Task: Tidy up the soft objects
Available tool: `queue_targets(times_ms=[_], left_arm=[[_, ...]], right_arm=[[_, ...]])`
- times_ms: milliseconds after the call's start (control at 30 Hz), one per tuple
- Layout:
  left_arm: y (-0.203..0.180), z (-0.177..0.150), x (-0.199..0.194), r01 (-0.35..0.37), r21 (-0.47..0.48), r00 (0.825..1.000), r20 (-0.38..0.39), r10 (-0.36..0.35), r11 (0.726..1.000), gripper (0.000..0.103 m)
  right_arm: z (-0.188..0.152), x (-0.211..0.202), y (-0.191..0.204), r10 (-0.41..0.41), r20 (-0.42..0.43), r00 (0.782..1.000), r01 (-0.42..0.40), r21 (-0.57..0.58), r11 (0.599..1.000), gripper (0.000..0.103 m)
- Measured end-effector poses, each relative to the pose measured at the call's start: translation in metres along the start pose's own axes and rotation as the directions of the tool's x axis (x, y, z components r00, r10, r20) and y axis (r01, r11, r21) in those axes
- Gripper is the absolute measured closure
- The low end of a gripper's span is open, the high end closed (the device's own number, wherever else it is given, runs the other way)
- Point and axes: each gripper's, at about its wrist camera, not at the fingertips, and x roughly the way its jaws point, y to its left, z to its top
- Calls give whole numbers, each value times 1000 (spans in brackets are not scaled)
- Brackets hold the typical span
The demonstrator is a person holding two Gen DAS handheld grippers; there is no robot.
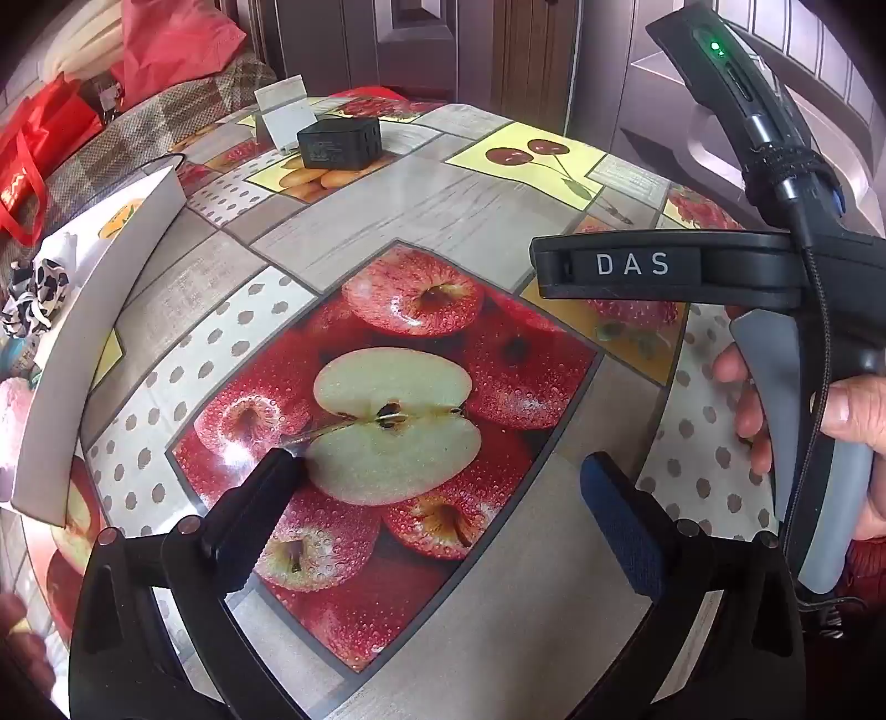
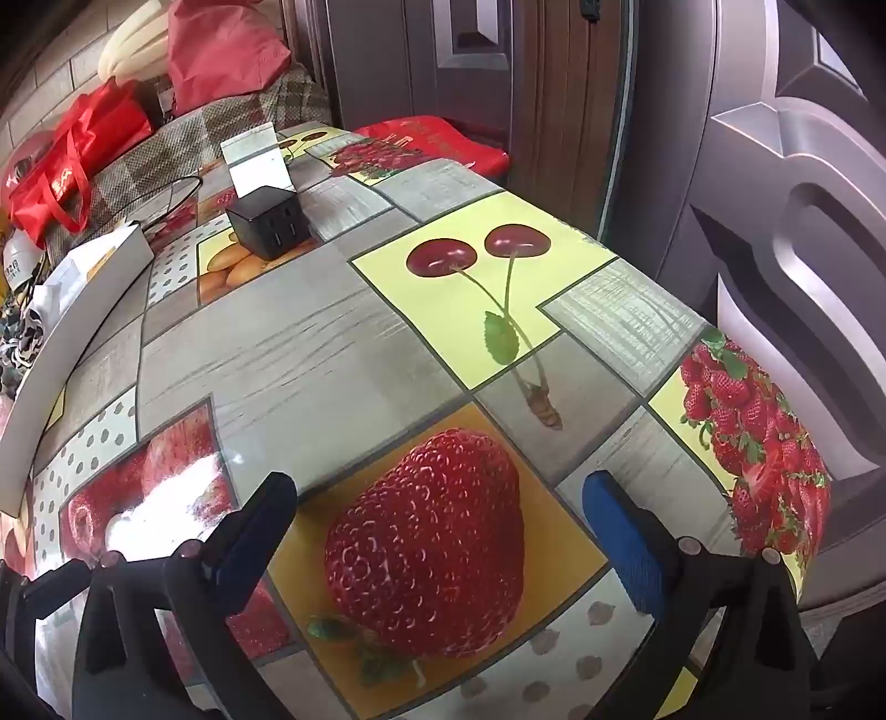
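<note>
My left gripper [image 1: 443, 476] is open and empty above the apple picture on the fruit-print tablecloth [image 1: 421, 188]. My right gripper [image 2: 443, 498] is open and empty above the strawberry picture; its body also shows at the right of the left wrist view [image 1: 664, 271], held in a hand. A white box [image 1: 94, 338] stands at the table's left edge, also in the right wrist view [image 2: 72, 310]. Inside it lie a black-and-white patterned soft item [image 1: 33, 299] and a pink soft thing [image 1: 11, 410], both partly hidden.
A black power adapter [image 1: 340, 145] and a white card stand [image 1: 285, 113] sit at the table's far side. A red bag [image 1: 33, 160], a red cushion [image 1: 177, 39] and a checked sofa lie beyond at left. A door [image 2: 775, 166] stands right of the table.
</note>
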Motion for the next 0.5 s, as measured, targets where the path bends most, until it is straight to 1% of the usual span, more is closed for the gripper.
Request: queue_targets(times_ms=[100, 333, 367, 500], left_arm=[[0, 0, 0, 0, 0, 1000, -1, 0, 1000, 1], [0, 0, 0, -1, 1, 1000, -2, 1, 1000, 1], [0, 0, 0, -1, 1, 1000, -2, 1, 1000, 1], [0, 0, 0, 0, 0, 1000, -2, 0, 1000, 1]], right_arm=[[0, 0, -1, 18, -2, 1000, -18, 12, 1000, 0], [-1, 1, -6, 25, -4, 1000, -25, -1, 1000, 0], [-3, 3, 4, 24, -6, 1000, -24, -16, 1000, 0], [5, 9, 11, 49, -19, 999, -50, -55, 997, 0]])
